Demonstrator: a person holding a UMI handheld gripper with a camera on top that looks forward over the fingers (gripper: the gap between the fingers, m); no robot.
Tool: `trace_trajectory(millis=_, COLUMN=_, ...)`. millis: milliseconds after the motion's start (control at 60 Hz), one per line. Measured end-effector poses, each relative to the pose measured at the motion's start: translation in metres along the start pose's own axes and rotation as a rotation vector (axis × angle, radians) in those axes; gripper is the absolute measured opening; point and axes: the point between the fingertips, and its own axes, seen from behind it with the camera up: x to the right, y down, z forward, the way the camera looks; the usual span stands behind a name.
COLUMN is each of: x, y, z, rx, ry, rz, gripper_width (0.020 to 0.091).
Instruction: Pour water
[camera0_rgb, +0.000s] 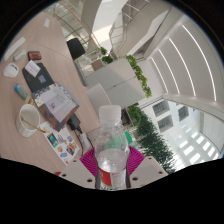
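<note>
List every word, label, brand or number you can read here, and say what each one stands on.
No text here can be read.
Clear plastic bottle, held between the gripper fingers: no label can be made out.
Papers and packets on the desk: there may be print, but it is too small and blurred to read.

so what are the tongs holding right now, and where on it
A clear plastic water bottle, held upright between the tongs. The pink pads press on its lower body from both sides, well below the cap.
</note>
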Motion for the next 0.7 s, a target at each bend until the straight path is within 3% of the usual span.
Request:
trace_trajectory(millis=83, x=-0.050, y=-0.014, z=0.010, rx=-0.039, ry=-0.026, rz=-0.348, gripper_width=0.0336)
trace_trajectory(millis=233, x=-0.102, y=-0.025, z=0.023, rx=-0.036, ry=-0.055, rz=-0.880, gripper_width=0.0336)
trace_trajectory(millis=367, x=-0.110, y=-0.035, z=0.029, rx=-0.068, ry=-0.052, rz=-1.149, gripper_width=0.0336)
trace_trajectory(millis=450, x=-0.108, y=-0.039, z=0.031, rx=-0.098, ry=-0.057, rz=-1.210, gripper_width=0.0338)
trace_trajectory(millis=583, x=-0.112, y=-0.045, z=0.032, rx=-0.084, ry=-0.064, rz=-1.214, gripper_width=0.0338)
trace_trajectory(millis=700, x=-0.103, y=-0.057, z=0.033, rx=-0.069, ry=-0.081, rz=-0.871, gripper_width=0.0337)
